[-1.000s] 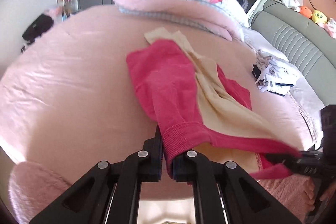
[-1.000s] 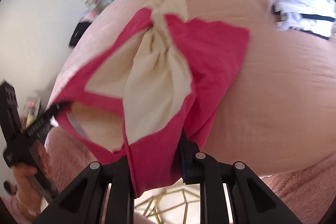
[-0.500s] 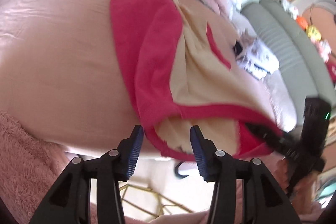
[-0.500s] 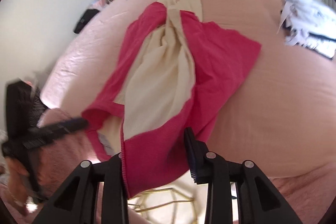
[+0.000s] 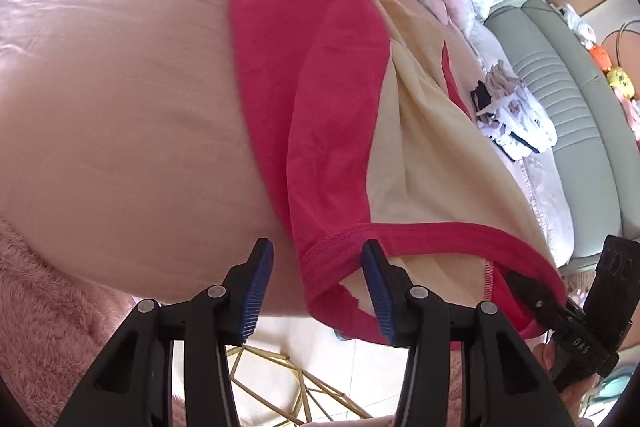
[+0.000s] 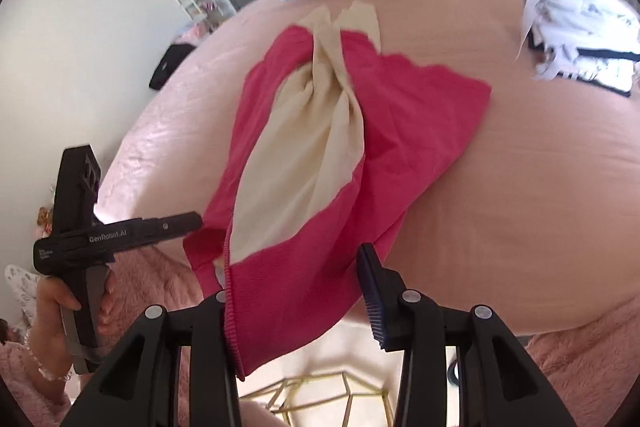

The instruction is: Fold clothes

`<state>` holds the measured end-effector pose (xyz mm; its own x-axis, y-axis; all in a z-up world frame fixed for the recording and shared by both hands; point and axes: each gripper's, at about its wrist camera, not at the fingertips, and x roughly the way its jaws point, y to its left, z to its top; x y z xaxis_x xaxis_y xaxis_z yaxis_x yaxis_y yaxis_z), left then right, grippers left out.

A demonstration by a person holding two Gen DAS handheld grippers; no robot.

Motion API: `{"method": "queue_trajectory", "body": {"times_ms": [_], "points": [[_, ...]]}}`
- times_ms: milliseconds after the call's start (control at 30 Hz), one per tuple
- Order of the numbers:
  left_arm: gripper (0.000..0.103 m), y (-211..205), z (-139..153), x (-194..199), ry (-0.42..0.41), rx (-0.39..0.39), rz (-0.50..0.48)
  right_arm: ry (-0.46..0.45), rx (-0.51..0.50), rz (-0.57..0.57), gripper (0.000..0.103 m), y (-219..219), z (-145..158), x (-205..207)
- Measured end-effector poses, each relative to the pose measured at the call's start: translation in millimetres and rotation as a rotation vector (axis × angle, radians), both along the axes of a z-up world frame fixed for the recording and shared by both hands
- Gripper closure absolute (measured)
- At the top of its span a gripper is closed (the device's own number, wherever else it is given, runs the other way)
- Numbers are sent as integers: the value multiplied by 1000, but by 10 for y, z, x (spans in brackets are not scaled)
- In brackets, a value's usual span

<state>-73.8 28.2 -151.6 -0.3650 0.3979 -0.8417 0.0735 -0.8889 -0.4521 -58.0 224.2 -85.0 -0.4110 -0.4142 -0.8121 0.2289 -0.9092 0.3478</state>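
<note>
Left gripper (image 5: 317, 281) spread, red garment (image 5: 304, 99) hem between its jaws; right gripper (image 6: 300, 291) also spread around the hem.

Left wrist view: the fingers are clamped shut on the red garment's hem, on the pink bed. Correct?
No. The left wrist view shows the left gripper open, fingers apart, with the red garment hem between them, on the pink bed.
</note>
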Motion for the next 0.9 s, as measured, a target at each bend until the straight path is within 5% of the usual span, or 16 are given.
{"method": "queue_trajectory", "body": {"times_ms": [200, 300, 367, 433, 567, 667, 800, 900], "points": [[60, 487, 192, -67, 120, 25, -210, 6, 13, 18, 50, -19, 22, 92], [60, 797, 198, -84, 134, -58, -321, 9, 20, 27, 42, -28, 34, 138], [60, 818, 134, -189, 99, -122, -245, 11, 24, 33, 42, -34, 41, 169], [60, 518, 53, -146, 69, -42, -105, -4, 10, 11, 42, 17, 26, 180], [60, -103, -176, -34, -12, 52, 164, -173, -209, -299, 42, 643, -232, 64], [60, -240, -339, -71, -60, 154, 209, -264, -310, -460, 42, 933, -403, 21], [60, -121, -445, -197, -83, 224, 199, -277, -442, -566, 42, 1059, -509, -8], [61, 77, -542, -270, -134, 199, 170, -282, -432, -563, 34, 1007, -554, -70]]}}
